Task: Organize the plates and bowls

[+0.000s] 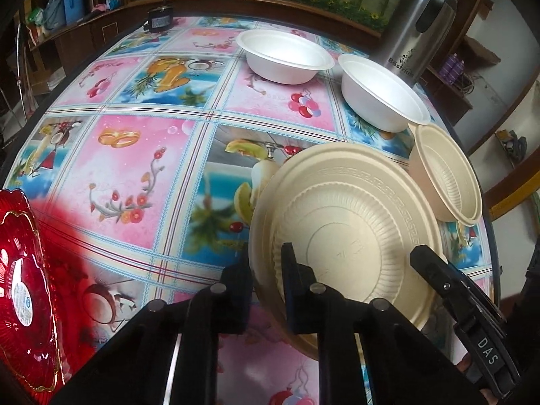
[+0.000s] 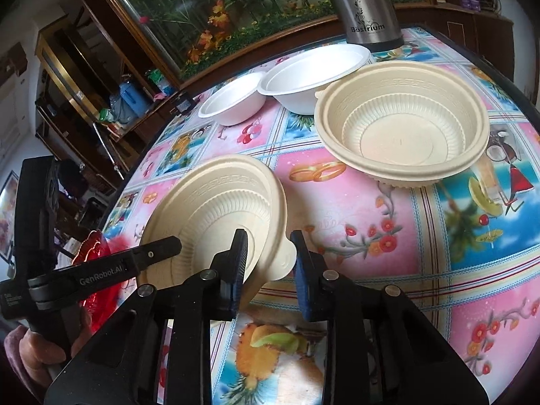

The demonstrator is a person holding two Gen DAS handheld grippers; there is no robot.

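Note:
A beige ribbed plate [image 1: 347, 226] is held tilted above the table; it also shows in the right wrist view [image 2: 219, 206]. My left gripper [image 1: 266, 270] has its fingers on either side of the plate's left rim, shut on it. My right gripper [image 2: 268, 253] is open, its fingers straddling the plate's rim tab without pinching it. A beige bowl [image 2: 401, 125] stands upright beyond, also in the left wrist view [image 1: 449, 172]. Two white bowls [image 1: 285, 55] [image 1: 381, 92] stand farther back.
A red glass plate [image 1: 27, 287] lies at the table's left edge. A steel thermos jug [image 1: 418, 23] stands at the back right. The floral tablecloth [image 1: 135, 155] covers the table. Shelves and a cabinet stand behind.

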